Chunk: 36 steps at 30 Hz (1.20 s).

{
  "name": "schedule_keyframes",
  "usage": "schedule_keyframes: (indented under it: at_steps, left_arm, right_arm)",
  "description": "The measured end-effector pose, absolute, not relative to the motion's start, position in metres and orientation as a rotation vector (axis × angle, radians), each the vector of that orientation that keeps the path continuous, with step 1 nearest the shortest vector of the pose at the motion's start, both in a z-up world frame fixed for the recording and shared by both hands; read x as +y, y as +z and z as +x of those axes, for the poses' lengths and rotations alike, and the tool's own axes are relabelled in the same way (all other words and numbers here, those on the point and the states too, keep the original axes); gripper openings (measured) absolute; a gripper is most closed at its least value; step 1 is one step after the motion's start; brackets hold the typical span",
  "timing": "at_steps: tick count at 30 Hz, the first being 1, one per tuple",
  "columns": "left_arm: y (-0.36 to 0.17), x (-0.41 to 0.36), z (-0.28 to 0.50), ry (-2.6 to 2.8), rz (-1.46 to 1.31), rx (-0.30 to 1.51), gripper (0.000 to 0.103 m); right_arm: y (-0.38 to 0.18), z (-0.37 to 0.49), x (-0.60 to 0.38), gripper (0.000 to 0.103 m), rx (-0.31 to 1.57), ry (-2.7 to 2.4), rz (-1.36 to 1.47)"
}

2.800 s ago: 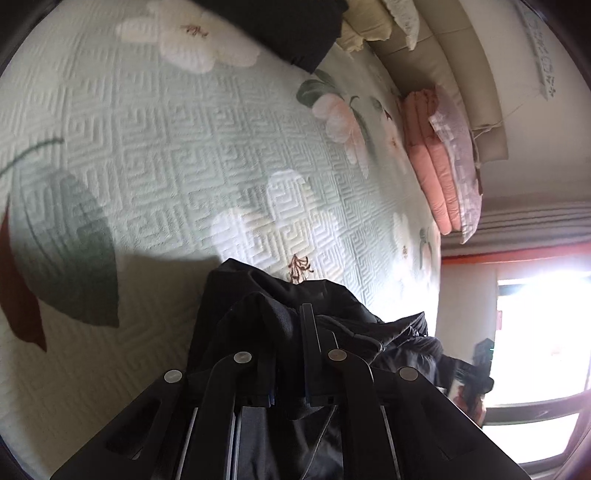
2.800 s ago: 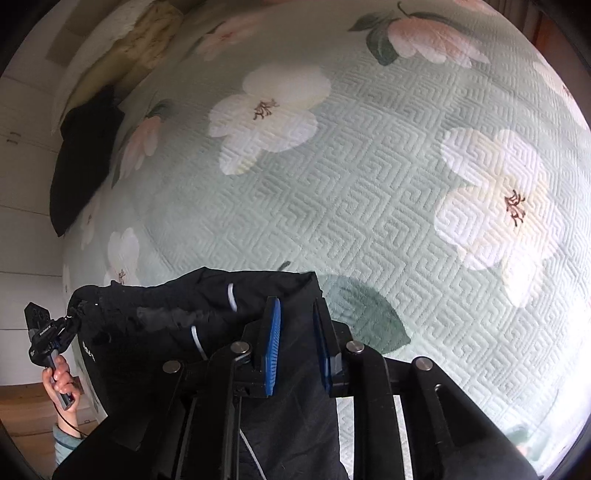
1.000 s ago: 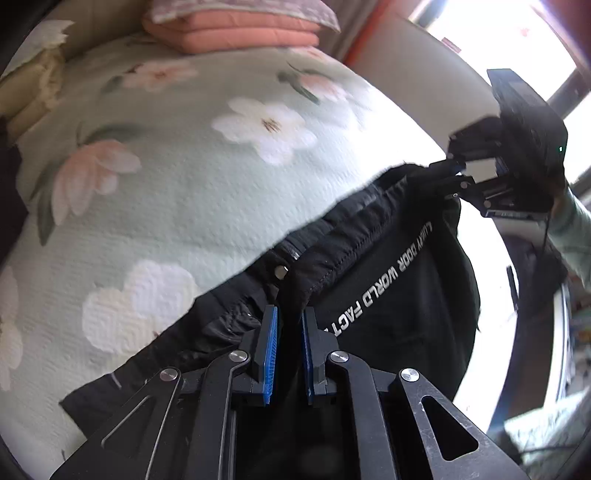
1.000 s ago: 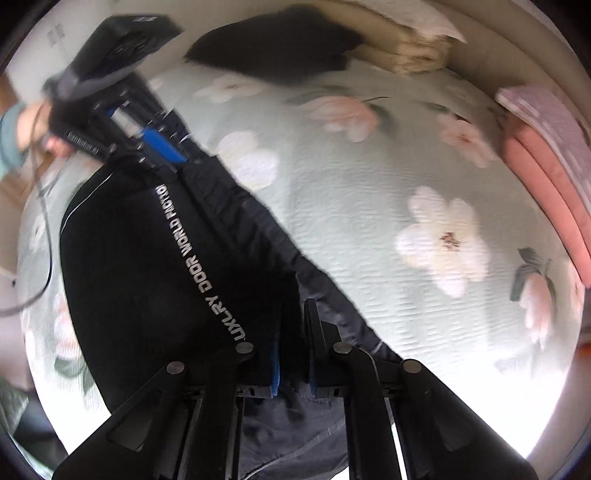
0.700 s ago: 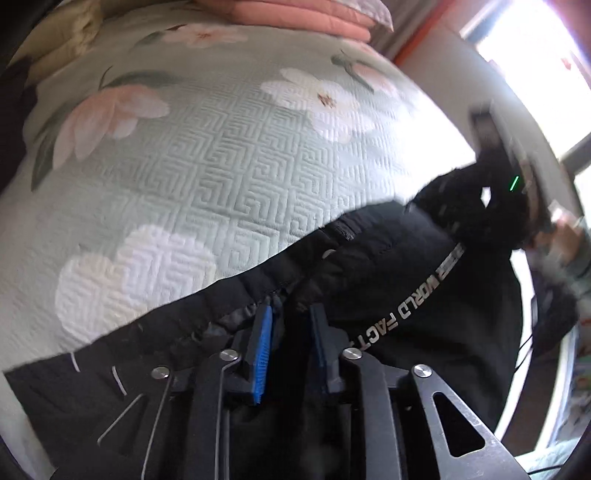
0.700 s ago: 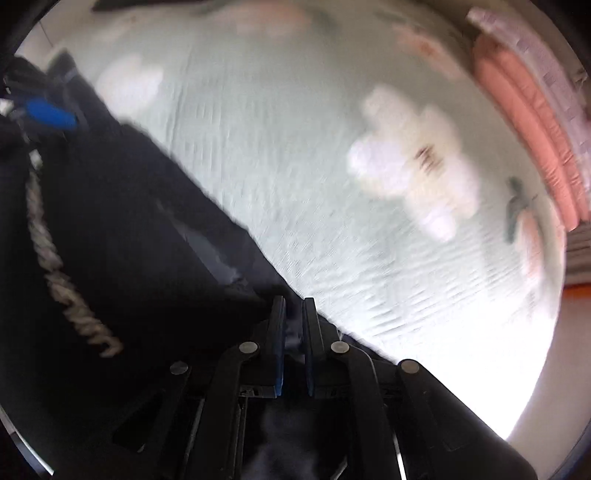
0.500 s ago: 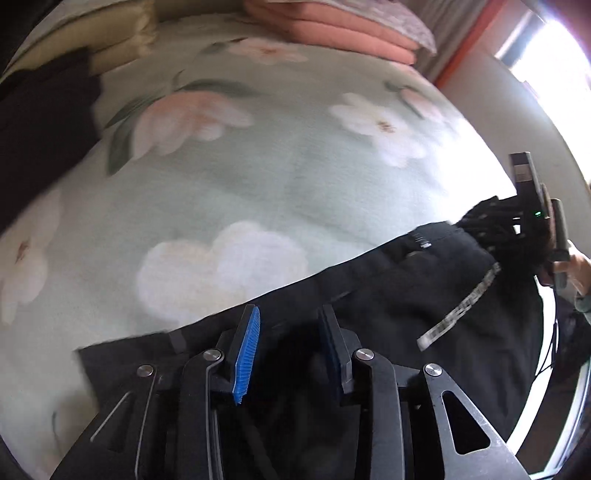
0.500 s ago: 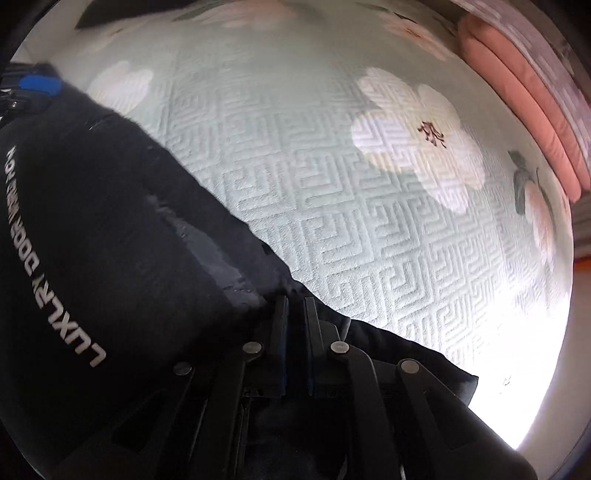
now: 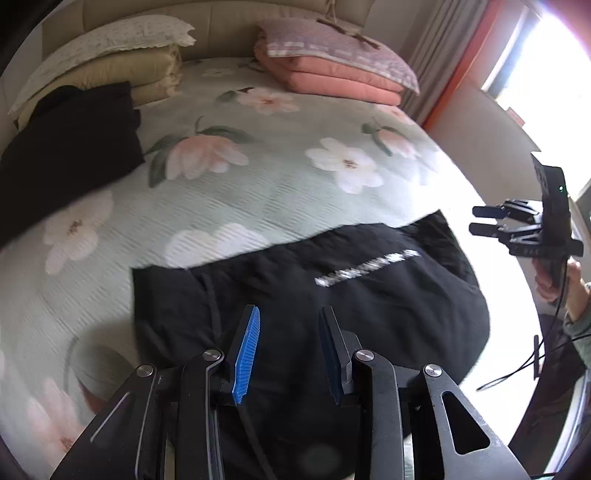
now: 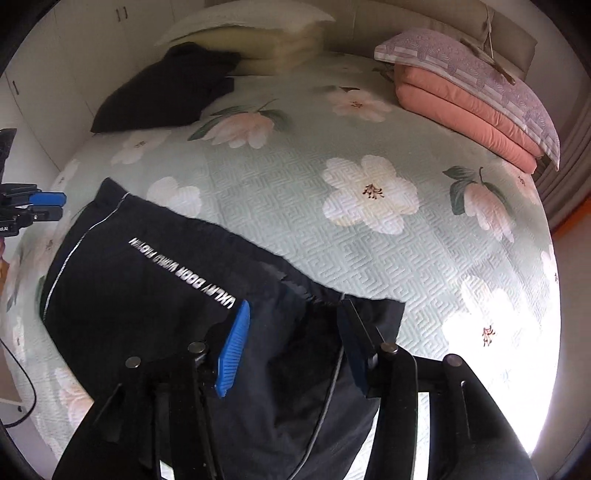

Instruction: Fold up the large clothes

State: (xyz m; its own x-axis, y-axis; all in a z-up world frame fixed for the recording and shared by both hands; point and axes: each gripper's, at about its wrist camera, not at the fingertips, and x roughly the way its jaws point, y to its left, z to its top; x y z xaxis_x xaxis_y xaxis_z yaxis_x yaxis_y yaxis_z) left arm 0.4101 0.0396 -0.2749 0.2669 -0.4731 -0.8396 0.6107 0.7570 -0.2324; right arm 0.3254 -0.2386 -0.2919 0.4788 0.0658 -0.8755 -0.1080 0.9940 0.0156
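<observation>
1. Your work surface is a bed covered with a pale green quilted bedspread printed with white and pink flowers; a padded beige headboard runs behind it.

2. At the far left of the bed, a folded black cloth lies on the quilt, touching a stack of cream folded bedding topped by a white pillow.

3. Your left gripper hovers over the near part of the garment with its blue-padded fingers spread apart and nothing between them.

4. Spread flat on the near side of the quilt is the black jacket-like garment with a line of silver lettering. In the right wrist view the lettering runs diagonally across the panel, a thin pale piping line follows its left edge, and the fabric bunches into folds just ahead of the gripper.

5. Your right gripper is also held wide, its two fingers standing apart over the bunched near edge of the garment, clamping nothing. From the left wrist view it shows at the right edge of the bed, clear of the cloth.

6. At the far right, against the headboard, sits a folded salmon-pink quilt with a lilac patterned pillow on top. Beyond it hang grey curtains beside a bright window.
</observation>
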Motion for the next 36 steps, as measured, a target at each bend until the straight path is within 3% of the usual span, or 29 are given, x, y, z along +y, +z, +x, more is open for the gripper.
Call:
schedule_keyframes:
  at_steps: [3,7,8,9,12,17,21,26,29,31,36]
  left_arm:
    - [-0.288,0.028,0.383,-0.713,0.138,1.098,0.036]
    - [-0.351,0.030,0.371,-0.487,0.216,1.208,0.037]
    - [-0.362,0.037,0.371,-0.454,0.207,1.219,0.040]
    - [-0.374,0.051,0.368,-0.448,0.148,1.205,0.051]
    - [-0.400,0.083,0.371,-0.462,-0.085,1.216,0.053]
    - [-0.407,0.085,0.374,-0.469,-0.089,1.196,0.054]
    - [-0.382,0.082,0.376,-0.485,-0.057,1.203,0.054]
    - [-0.343,0.074,0.409,-0.466,-0.034,1.068,0.056]
    - [-0.363,0.077,0.446,-0.400,-0.051,1.107,0.056]
    - [-0.394,0.085,0.467,-0.333,-0.028,1.164,0.056]
    - [-0.429,0.106,0.483,-0.317,-0.091,1.204,0.058]
  right_arm:
    - [-0.298,0.303,-0.212,0.052,1.070,0.112,-0.022]
    - [-0.349,0.296,-0.188,0.052,1.157,0.110,0.021]
    - [-0.367,0.298,-0.186,0.052,1.194,0.122,0.026]
    - [-0.386,0.299,-0.184,0.052,1.218,0.134,0.033]
    - [-0.427,0.305,-0.198,0.071,1.251,0.117,0.131]
    - [-0.426,0.303,-0.199,0.072,1.237,0.109,0.137]
    - [-0.391,0.301,-0.227,0.064,1.194,0.097,0.246]
    - [-0.374,0.332,-0.262,0.064,1.133,-0.044,0.203]
    - [-0.408,0.358,-0.283,0.059,1.220,-0.110,0.216]
    - [-0.435,0.369,-0.289,0.050,1.293,-0.145,0.208]
    - [-0.446,0.368,-0.296,0.050,1.271,-0.143,0.252]
